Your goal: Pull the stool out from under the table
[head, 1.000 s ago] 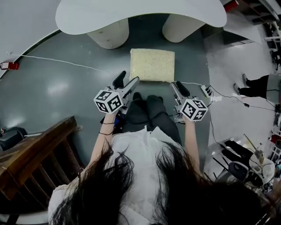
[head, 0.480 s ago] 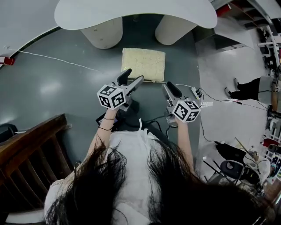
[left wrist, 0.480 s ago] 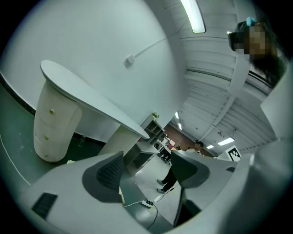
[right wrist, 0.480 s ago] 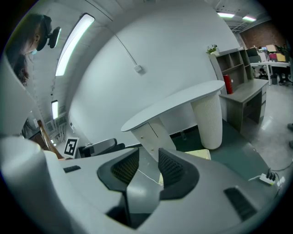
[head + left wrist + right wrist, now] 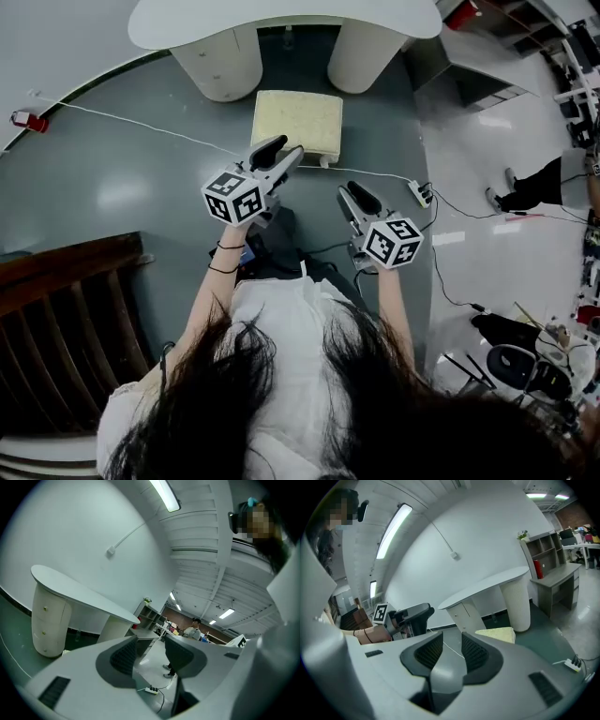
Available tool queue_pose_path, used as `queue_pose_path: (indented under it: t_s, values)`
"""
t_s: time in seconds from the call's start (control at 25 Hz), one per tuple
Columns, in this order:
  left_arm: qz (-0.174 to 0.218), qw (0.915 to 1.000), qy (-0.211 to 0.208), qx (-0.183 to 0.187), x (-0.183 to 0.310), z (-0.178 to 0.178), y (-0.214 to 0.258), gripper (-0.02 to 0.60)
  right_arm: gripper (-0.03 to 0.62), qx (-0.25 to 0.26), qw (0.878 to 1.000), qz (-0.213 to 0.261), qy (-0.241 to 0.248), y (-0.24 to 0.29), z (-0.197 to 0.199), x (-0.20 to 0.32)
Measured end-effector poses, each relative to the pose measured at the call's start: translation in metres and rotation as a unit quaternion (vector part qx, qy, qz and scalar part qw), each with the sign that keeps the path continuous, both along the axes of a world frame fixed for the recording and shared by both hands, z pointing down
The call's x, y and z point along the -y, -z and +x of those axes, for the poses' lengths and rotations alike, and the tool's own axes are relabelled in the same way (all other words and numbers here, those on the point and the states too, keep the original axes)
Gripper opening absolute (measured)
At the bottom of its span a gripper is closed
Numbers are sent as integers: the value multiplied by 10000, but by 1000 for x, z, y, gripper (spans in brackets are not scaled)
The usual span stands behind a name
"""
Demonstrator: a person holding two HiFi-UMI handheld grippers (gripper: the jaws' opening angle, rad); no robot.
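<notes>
The stool [image 5: 295,120], a low seat with a cream cushion, stands on the dark floor just in front of the white table [image 5: 281,19], between its two round legs. My left gripper [image 5: 281,150] hovers over the stool's near-left corner. Its jaws are closing and nothing is between them; its own view [image 5: 150,653] looks past the table [image 5: 84,597] into the room. My right gripper [image 5: 352,195] hangs nearer me, right of the stool and apart from it. Its jaws are closing to a narrow gap [image 5: 451,651] with nothing in it, and they point toward the stool [image 5: 497,633].
A power strip [image 5: 419,194] and a white cable [image 5: 141,127] lie on the floor near the stool. Dark wooden furniture [image 5: 66,309] stands at my left. The table legs [image 5: 225,61] rise behind the stool. A person [image 5: 553,178] stands far right.
The stool now looks smaller and farther off. Both grippers have come away from its near edge, the right one most. The left jaws have narrowed.
</notes>
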State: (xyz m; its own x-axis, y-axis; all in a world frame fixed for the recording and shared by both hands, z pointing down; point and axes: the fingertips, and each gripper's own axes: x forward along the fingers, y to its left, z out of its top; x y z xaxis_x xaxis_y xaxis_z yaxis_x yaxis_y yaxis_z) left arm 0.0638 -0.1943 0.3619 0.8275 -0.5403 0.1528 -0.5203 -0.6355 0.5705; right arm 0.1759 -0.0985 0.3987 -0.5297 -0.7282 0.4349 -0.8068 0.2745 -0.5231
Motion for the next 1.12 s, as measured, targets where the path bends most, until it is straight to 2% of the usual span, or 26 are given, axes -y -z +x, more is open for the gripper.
queue_pose_path:
  t_s: [0.28, 0.48, 0.72, 1.12]
  values:
    - [97, 9995, 231, 193, -110, 32, 19, 193, 132, 77, 9989, 378, 268, 22, 33, -86]
    - [148, 9992, 105, 345, -166, 52, 35, 192, 131, 246, 9973, 620, 293, 38, 39, -114]
    - [133, 9984, 124, 527, -202, 59, 46, 192, 130, 341, 9951, 808, 467, 51, 35, -137]
    - [-177, 9969, 191, 736, -240, 34, 33, 189, 126, 311, 9940, 668, 812, 39, 1, -165]
